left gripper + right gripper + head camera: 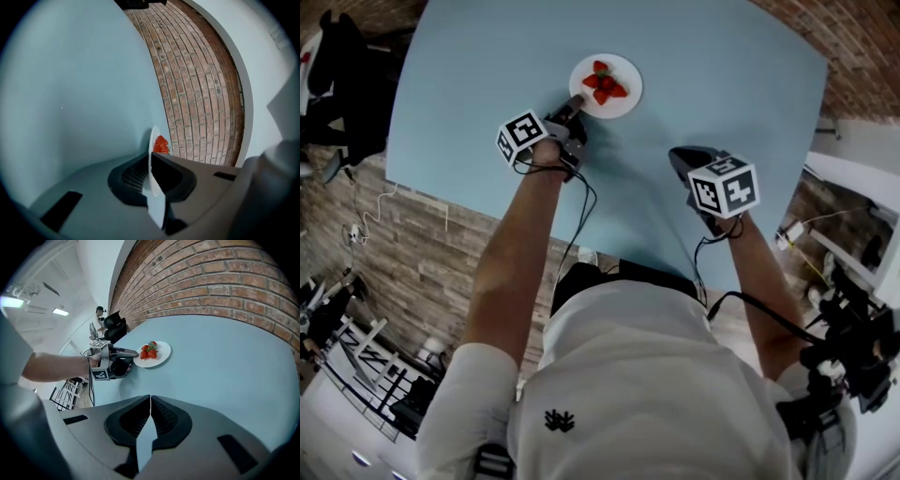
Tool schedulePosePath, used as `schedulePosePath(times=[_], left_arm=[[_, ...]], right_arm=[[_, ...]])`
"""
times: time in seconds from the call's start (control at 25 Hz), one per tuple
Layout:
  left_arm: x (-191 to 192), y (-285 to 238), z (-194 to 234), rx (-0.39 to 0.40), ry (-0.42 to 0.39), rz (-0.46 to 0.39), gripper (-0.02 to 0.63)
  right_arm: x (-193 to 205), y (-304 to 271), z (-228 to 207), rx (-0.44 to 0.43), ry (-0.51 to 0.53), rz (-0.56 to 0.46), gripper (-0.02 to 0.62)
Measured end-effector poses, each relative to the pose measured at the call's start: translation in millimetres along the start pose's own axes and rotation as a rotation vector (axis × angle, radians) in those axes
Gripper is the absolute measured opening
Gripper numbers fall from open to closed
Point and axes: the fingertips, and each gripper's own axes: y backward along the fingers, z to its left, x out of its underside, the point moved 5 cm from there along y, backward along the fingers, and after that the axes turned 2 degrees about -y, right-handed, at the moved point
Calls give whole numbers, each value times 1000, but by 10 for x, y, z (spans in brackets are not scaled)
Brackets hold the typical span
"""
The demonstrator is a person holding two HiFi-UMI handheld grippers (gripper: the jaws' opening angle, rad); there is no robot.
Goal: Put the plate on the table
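A white plate (622, 101) with several strawberries (604, 84) lies flat at the far middle of the light blue table (731, 75). My left gripper (575, 101) is shut on the plate's near-left rim. The left gripper view shows the plate (152, 164) edge-on between the jaws of the left gripper (151, 176), strawberries (161, 144) beyond. My right gripper (682, 157) hovers over the table's near right, shut and empty. From the right gripper view, the right gripper (150, 401) points at the plate (161, 355) and left gripper (133, 354).
A brick wall (225, 282) runs along the table's far edge. A black chair (342, 75) and cables stand left of the table. A person (98, 322) stands far back by dark equipment. A metal rack (366, 361) is at lower left.
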Motion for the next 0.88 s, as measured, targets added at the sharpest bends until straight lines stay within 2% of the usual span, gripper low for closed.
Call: schedulePosePath(times=[0.24, 0.48, 0.6, 0.68, 0.88], left_arm=[[-16, -70, -61, -153, -159, 69, 29], [-26, -87, -110, -329, -349, 86, 62], [-24, -73, -154, -378, -413, 74, 97], [-35, -39, -185, -399, -447, 57, 97], [20, 124, -308, -382, -493, 56, 97]], right_arm=[[-14, 16, 5, -8, -1, -20, 9], [25, 54, -16, 1, 8, -25, 9], [43, 71, -28, 6, 7, -36, 9], [57, 79, -32, 4, 3, -42, 9], [97, 85, -35, -9, -17, -65, 9]])
